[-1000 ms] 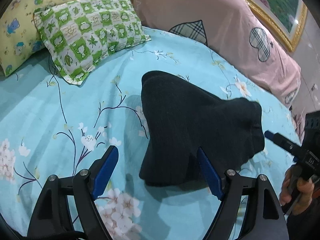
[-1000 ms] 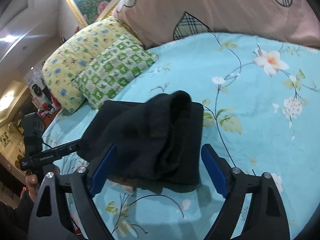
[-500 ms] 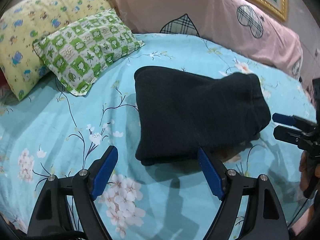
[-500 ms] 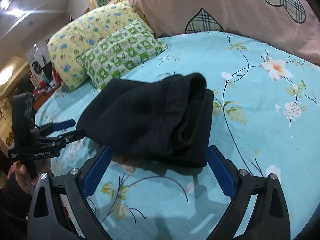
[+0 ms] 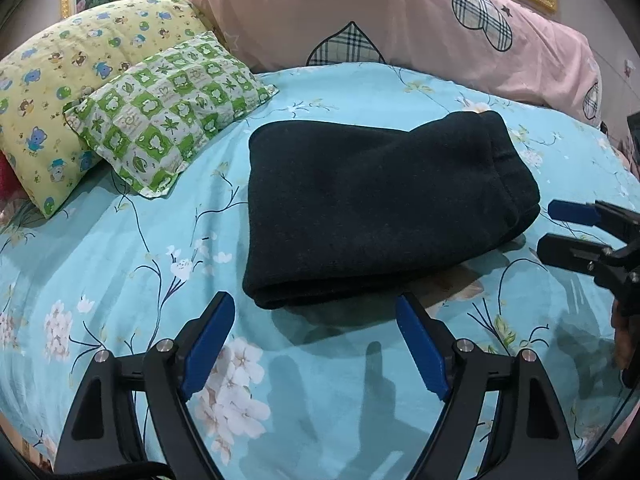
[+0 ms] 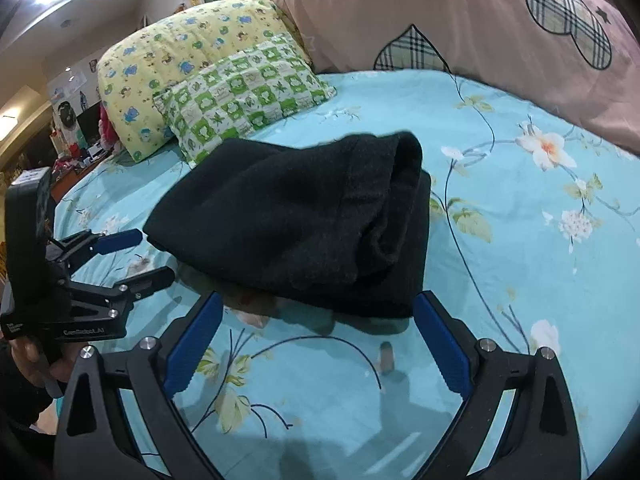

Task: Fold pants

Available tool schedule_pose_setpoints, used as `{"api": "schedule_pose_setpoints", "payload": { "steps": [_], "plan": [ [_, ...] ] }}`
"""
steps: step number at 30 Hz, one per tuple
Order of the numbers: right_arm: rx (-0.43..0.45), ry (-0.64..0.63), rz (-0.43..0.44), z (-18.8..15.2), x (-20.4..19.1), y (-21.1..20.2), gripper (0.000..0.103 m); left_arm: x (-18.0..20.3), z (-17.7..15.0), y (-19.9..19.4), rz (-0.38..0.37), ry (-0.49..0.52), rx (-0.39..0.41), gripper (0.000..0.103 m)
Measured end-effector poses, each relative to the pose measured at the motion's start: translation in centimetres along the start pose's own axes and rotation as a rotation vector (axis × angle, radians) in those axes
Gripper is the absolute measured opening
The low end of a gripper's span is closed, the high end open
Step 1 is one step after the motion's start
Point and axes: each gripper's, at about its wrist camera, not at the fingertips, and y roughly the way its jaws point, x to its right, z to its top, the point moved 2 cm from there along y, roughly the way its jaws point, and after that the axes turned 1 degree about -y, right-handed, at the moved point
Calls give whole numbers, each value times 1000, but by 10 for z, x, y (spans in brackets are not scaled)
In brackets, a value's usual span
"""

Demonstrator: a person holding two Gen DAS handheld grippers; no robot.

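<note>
The black pants (image 5: 372, 208) lie folded into a thick rectangle on the light blue flowered bedsheet (image 5: 120, 264); they also show in the right wrist view (image 6: 312, 220). My left gripper (image 5: 316, 316) is open and empty, just short of the bundle's near edge. My right gripper (image 6: 316, 312) is open and empty at the bundle's other side. Each gripper shows in the other's view, the right one (image 5: 560, 228) and the left one (image 6: 140, 256), both clear of the cloth.
A green checked pillow (image 5: 168, 108) and a yellow cartoon pillow (image 5: 60, 80) lie at the back left. A long pink cushion (image 5: 400, 28) with plaid hearts runs along the headboard. Room clutter shows beyond the bed's left edge (image 6: 72, 136).
Both grippers have pulled back from the pants, which now lie flat and settled. The bundle no longer reaches between the left fingers.
</note>
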Motion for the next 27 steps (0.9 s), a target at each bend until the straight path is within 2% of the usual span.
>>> {"api": "schedule_pose_setpoints", "payload": {
  "steps": [5,9,27],
  "plan": [
    [21,11,-14,-6,0,1,96,-2,-1,-2,18,-11,25,84],
    [32,-8,-25,-8,-5,2,96,-2,-1,1,16,-13,15,84],
    [17,-36,-35,-9,-14,8,96,0,-1,3,14,-15,14,85]
  ]
}}
